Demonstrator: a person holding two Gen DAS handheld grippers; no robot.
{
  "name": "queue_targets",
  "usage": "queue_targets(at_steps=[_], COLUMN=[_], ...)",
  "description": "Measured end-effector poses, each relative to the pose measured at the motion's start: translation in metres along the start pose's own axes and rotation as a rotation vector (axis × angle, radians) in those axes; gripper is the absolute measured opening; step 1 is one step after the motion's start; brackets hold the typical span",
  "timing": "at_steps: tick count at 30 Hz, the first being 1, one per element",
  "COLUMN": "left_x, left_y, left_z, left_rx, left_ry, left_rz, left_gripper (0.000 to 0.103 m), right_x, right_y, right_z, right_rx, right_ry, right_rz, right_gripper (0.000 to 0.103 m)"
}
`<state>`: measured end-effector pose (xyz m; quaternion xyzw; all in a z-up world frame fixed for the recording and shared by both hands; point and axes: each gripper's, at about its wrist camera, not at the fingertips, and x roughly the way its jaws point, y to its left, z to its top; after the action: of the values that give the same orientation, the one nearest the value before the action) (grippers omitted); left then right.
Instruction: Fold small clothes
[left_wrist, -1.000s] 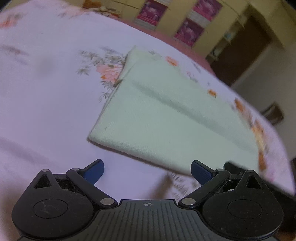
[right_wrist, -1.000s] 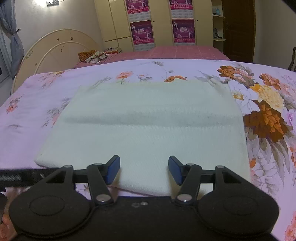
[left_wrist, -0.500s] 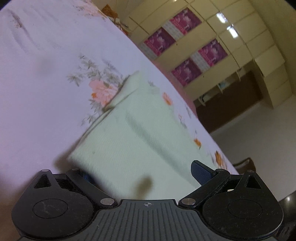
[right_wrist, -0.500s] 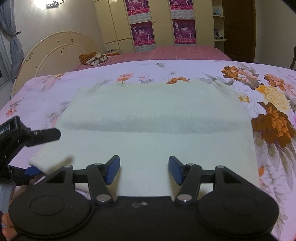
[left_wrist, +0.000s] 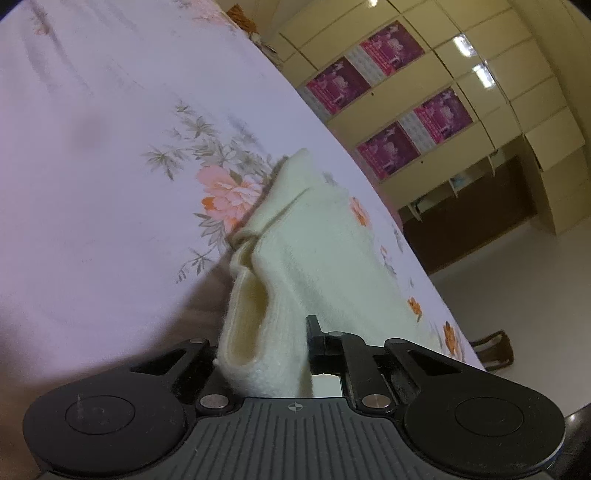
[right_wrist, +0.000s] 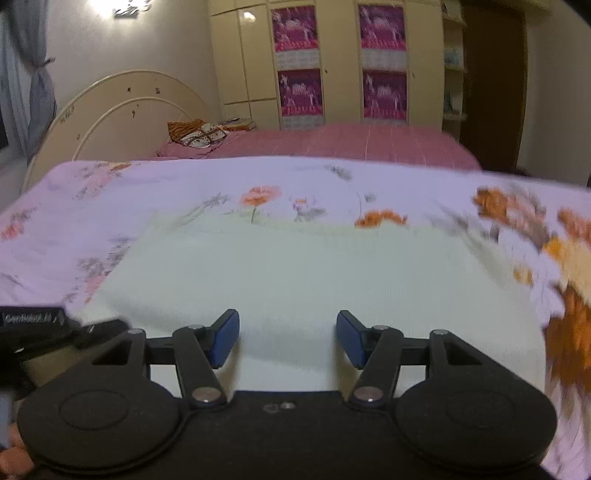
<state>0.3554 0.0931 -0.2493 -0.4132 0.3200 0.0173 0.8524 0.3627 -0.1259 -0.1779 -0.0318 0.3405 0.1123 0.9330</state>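
Observation:
A pale green folded cloth (left_wrist: 314, 251) lies on the floral pink bedsheet (left_wrist: 110, 184). My left gripper (left_wrist: 264, 343) has the cloth's near left corner bunched between its jaws, which are closing, and the pads press on it. That corner stands up off the sheet in a loop. In the right wrist view the cloth (right_wrist: 295, 269) spreads flat ahead. My right gripper (right_wrist: 288, 334) hovers open over its near edge, blue pads apart, nothing pinched. The left gripper's finger (right_wrist: 105, 326) shows at the cloth's left corner.
Bedsheet (right_wrist: 110, 192) runs around the cloth on all sides. Behind stand a second bed with a pink cover (right_wrist: 351, 144), a curved headboard (right_wrist: 122, 107) and a cream wardrobe (right_wrist: 243, 55). A chair (left_wrist: 495, 349) stands on the floor. A person's hand (right_wrist: 14, 454) shows low left.
The left gripper moved in on the cloth's near left corner, rolled, and went from wide open to pinching it, so the corner bunched up. The right gripper slid forward over the near edge, still open.

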Motion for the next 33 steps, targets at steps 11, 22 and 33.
queue_targets(at_steps=[11,22,33], left_x=[-0.003,0.061,0.006], left_y=[-0.084,-0.185,-0.158], left_z=[-0.001,-0.082,-0.075], left_rx=[0.297,0.571,0.589], left_ry=[-0.023,0.284,0.284], left_rz=[-0.162,-0.32,-0.254], left_gripper=[0.01,0.01,0.075], right_x=[0.014,-0.052,-0.096], right_y=[0.016,-0.089,-0.148], right_z=[-0.027,-0.04,-0.059], right_rx=[-0.135,0.195,0.494], right_ry=[-0.001,-0.02,-0.051], right_rz=[-0.084,-0.099,0.034], right_gripper=[0.06,0.054,0.061])
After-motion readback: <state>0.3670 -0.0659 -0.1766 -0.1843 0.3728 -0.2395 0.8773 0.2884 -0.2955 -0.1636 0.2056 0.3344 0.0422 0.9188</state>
